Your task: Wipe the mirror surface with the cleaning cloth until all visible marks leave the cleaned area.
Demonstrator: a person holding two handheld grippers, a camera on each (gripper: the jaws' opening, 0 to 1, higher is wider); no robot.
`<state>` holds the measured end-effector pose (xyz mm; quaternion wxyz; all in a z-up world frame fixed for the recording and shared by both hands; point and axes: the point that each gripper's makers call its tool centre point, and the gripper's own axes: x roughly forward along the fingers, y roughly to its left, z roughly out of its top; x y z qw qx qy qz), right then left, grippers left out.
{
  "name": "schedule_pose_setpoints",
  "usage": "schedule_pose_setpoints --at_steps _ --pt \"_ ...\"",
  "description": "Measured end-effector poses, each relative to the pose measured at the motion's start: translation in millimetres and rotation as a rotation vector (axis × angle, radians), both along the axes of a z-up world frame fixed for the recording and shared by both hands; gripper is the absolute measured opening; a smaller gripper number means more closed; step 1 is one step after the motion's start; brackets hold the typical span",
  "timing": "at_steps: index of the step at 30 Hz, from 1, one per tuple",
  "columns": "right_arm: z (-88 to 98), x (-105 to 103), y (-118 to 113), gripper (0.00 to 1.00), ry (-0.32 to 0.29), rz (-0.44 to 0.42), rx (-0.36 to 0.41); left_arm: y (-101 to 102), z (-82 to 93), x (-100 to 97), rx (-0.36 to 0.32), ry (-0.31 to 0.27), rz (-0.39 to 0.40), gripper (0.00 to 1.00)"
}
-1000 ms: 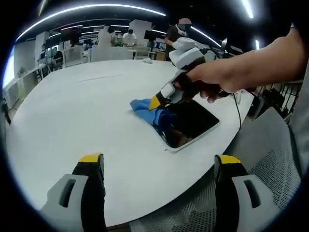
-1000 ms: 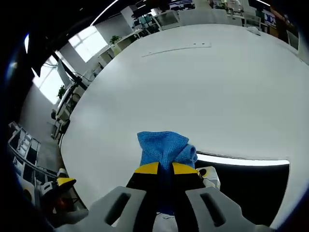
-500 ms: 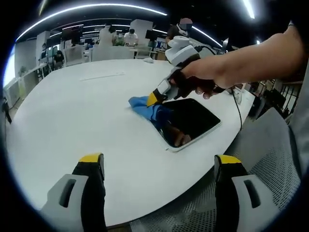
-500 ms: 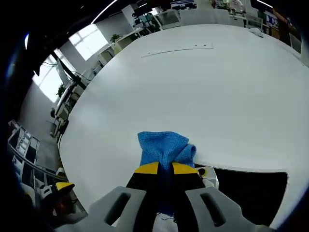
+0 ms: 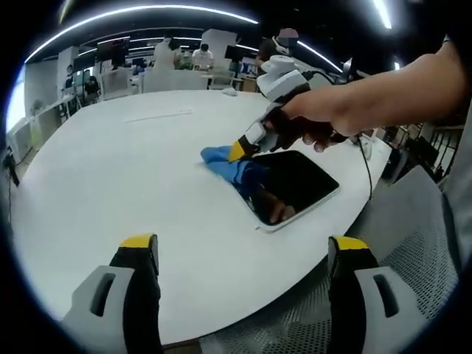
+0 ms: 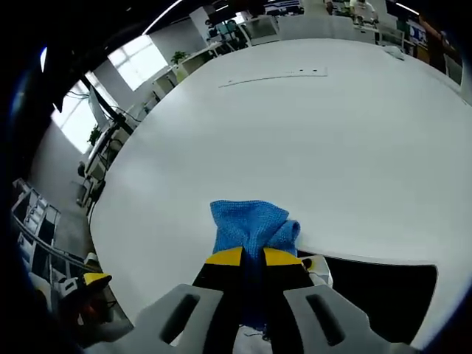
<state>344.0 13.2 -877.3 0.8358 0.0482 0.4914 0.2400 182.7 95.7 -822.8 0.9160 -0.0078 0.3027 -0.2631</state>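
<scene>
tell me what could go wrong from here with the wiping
The rectangular white-framed mirror lies close to the edge of the round white table, and nothing holds it: the left hand-held gripper hangs open, away from it. A firm stroke may push it off. The right hand-held gripper pinches the crumpled blue cleaning cloth at the mirror's rim, so its hard tips might scrape the glass.

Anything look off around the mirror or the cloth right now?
Nothing stands out. The mirror lies flat on the white table, close to its near edge but fully on it. The right gripper is shut on the blue cloth, bunched at the mirror's far corner. The left gripper is open and holds nothing.
</scene>
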Motion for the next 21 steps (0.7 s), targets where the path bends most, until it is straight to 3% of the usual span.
schedule_pose_setpoints --at_steps 9,13,21 --pt "-0.3 2 -11 0.03 -0.002 -0.007 -0.005 -2 14.9 5.0 -0.020 -0.032 -0.001 0.99" --pt "-3.2 5 -14 0.03 -0.001 -0.012 -0.006 -5 30.4 15.2 -0.093 -0.048 0.050 0.99" --pt "-5.5 8 -20 0.03 -0.004 -0.018 -0.011 -4 18.2 15.0 -0.068 -0.036 0.044 0.99"
